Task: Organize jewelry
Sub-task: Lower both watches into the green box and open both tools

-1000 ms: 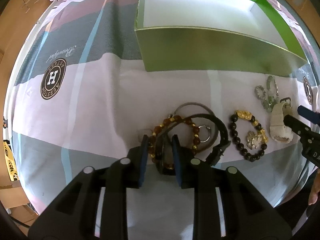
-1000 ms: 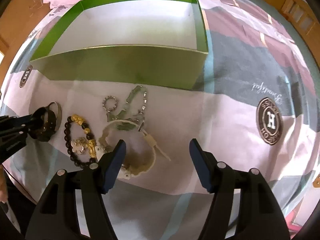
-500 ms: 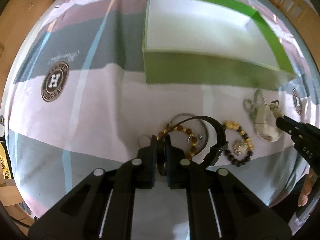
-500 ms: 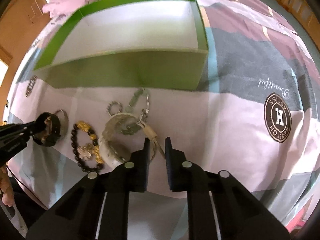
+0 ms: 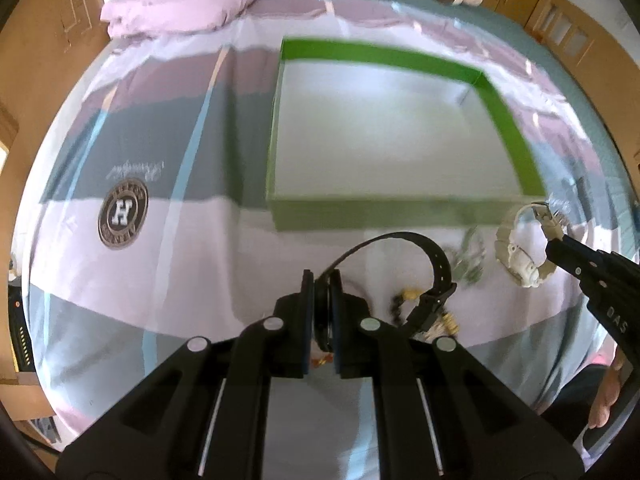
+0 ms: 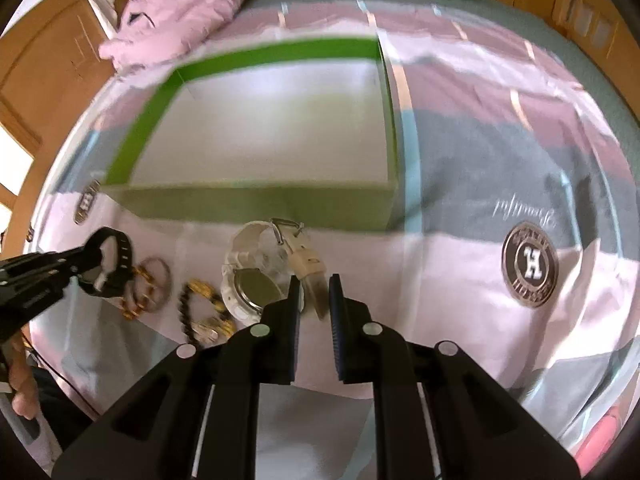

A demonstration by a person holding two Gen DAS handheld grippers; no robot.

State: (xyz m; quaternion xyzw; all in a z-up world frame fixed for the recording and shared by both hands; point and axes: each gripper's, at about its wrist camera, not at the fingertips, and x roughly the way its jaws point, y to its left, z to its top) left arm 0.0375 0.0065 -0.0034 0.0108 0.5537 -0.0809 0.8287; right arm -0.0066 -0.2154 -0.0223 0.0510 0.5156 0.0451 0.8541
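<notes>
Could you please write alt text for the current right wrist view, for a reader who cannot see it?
The right gripper is shut on the strap of a white plastic wristwatch, in front of an open green cardboard box on a striped bedsheet. At left, the left gripper holds a black wristwatch above beaded bracelets.

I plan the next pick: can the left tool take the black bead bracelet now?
Probably not: the left tool is shut on the black watch, so the black bead bracelet must wait.
</notes>
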